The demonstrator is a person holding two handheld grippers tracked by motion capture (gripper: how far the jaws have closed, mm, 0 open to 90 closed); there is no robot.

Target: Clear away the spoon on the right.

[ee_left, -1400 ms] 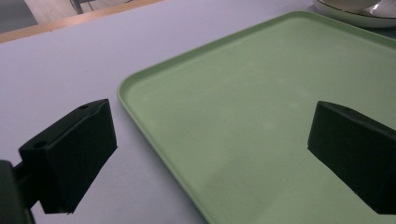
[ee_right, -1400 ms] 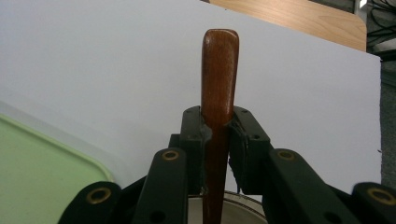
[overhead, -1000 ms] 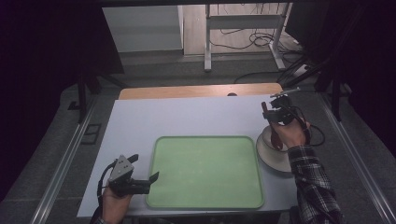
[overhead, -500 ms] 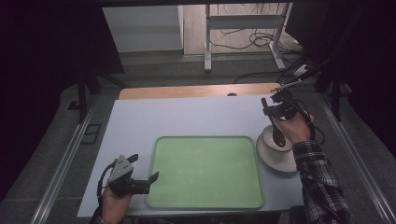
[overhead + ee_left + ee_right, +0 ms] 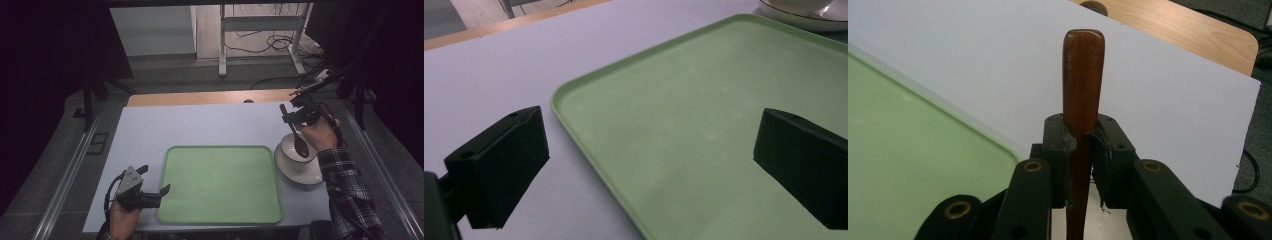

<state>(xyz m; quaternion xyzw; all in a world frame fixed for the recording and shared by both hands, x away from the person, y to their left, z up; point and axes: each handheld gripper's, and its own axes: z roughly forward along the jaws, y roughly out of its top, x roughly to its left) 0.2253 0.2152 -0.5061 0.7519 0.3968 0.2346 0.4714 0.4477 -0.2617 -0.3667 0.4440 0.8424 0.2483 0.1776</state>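
The right gripper (image 5: 296, 118) is clamping the handle of a wooden spoon (image 5: 295, 134), jaws pressed tight on both sides of it. The spoon is slanting down, with its dark head sitting over a white bowl (image 5: 294, 148) that is resting on a white plate (image 5: 300, 172) at the right of the table (image 5: 200, 125). A green tray (image 5: 220, 182) is lying in the middle, just left of the plate. The left gripper (image 5: 152, 196) is sitting at the near left, just beside the tray's left edge, with its jaws spread wide apart and holding nothing.
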